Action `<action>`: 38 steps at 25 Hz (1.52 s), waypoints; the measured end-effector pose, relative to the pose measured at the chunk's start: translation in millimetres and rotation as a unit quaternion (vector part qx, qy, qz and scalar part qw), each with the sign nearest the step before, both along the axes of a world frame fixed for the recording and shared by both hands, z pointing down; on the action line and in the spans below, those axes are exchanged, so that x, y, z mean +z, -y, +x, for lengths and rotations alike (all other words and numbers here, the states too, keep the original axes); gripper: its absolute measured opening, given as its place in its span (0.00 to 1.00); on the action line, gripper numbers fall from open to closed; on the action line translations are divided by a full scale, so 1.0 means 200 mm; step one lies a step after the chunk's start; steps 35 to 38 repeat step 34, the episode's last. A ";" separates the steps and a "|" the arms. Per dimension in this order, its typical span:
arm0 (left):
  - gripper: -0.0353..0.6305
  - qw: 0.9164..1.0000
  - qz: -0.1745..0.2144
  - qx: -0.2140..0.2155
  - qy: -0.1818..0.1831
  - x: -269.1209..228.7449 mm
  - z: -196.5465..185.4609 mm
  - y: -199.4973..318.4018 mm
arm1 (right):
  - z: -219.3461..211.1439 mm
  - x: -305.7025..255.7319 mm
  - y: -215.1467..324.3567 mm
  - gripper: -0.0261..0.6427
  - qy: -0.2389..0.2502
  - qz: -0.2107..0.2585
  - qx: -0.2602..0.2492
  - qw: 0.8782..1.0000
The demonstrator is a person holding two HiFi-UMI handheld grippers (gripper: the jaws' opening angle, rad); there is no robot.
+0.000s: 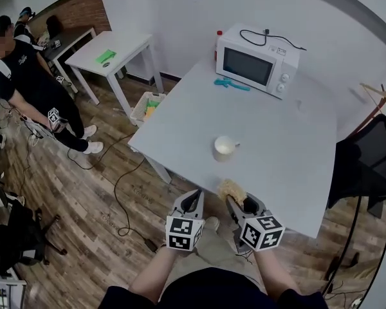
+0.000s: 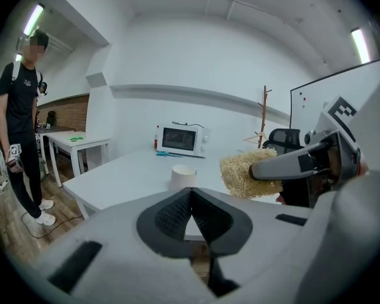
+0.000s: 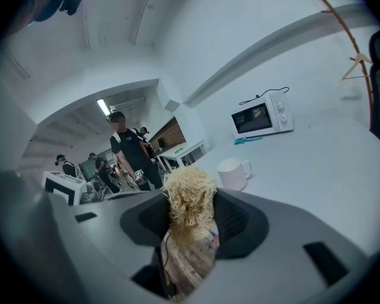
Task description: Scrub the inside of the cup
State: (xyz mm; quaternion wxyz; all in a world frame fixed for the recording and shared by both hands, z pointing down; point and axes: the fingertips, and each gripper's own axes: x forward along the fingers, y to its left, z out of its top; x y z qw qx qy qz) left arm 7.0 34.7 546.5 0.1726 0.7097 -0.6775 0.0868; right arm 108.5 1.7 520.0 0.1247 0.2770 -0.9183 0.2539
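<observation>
Scrub pad (image 1: 231, 188) is pinched in the right hand-held gripper (image 1: 235, 203), the left hand-held gripper (image 1: 195, 197) is closed empty; the cup (image 1: 224, 146) must be approached next.

My desk (image 1: 296, 147) has a smooth, matt, pale-grey top. Mid-desk, the cup (image 1: 224, 146) looks like smooth white glazed ceramic. Over the near edge, the scrubber (image 1: 232, 189) is a coarse, straw-coloured tangle of fibres. My left gripper (image 2: 191, 194) has matt grey plastic shells and black, finely ribbed pads (image 2: 171, 215). At the far corner, the microwave (image 1: 257, 60) shows a white casing and a glossy dark door. The floor (image 1: 83, 192) is wood planks.
</observation>
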 end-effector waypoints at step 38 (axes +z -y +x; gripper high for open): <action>0.08 1.000 0.008 0.004 0.003 -0.08 0.10 -0.17 | 0.06 -0.10 -0.17 0.31 0.002 0.040 -0.006 0.999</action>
